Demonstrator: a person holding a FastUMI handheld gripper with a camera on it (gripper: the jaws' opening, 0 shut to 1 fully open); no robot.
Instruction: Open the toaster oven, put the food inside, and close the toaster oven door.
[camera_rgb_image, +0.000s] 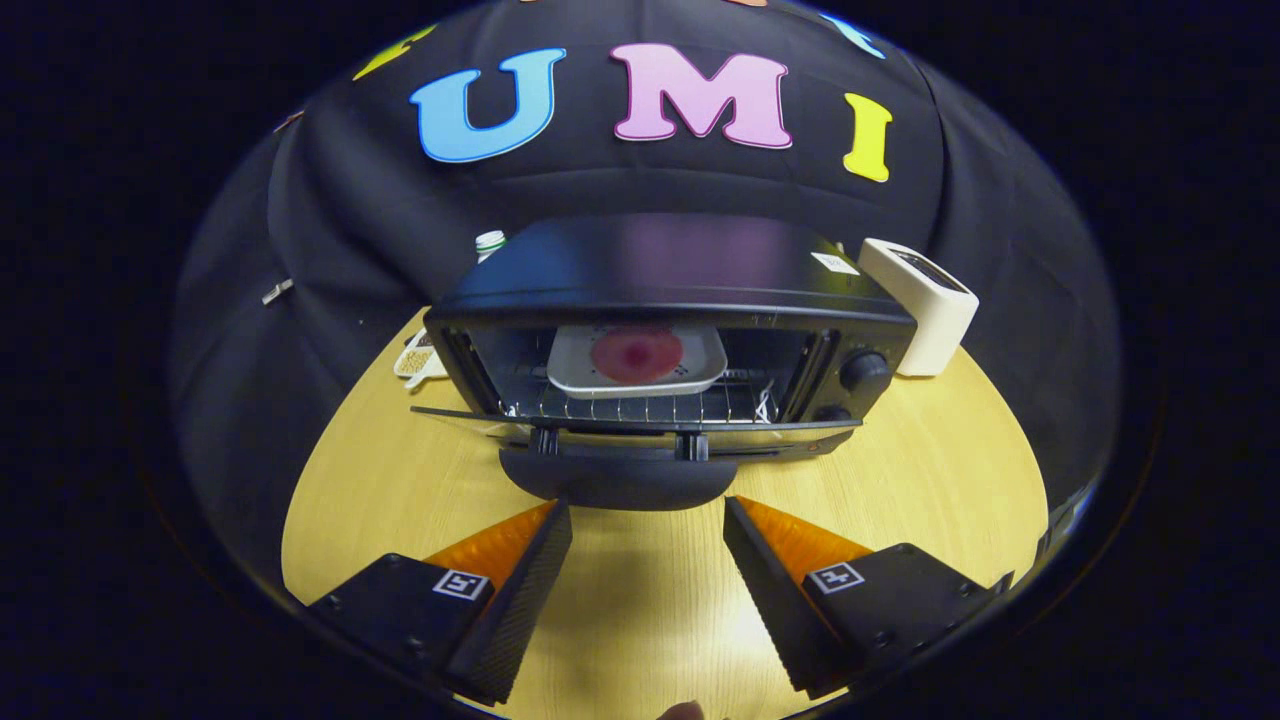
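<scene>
A black toaster oven (680, 290) stands on the wooden table (920, 470) with its door (620, 470) folded down flat toward me. Inside, on the wire rack (640, 405), rests a grey tray (700, 368) carrying a round reddish piece of food (637, 355). My gripper (648, 512) is open, and nothing lies between its fingers. The fingertips (555, 520) sit just below the door's curved handle, one on each side of it, slightly apart from it as far as I can tell.
A white boxy appliance (920, 305) stands to the right of the oven. Behind the oven's left side are a white-capped bottle (490, 243) and a small dish of grains (418, 358). Two knobs (863, 372) sit on the oven's right front.
</scene>
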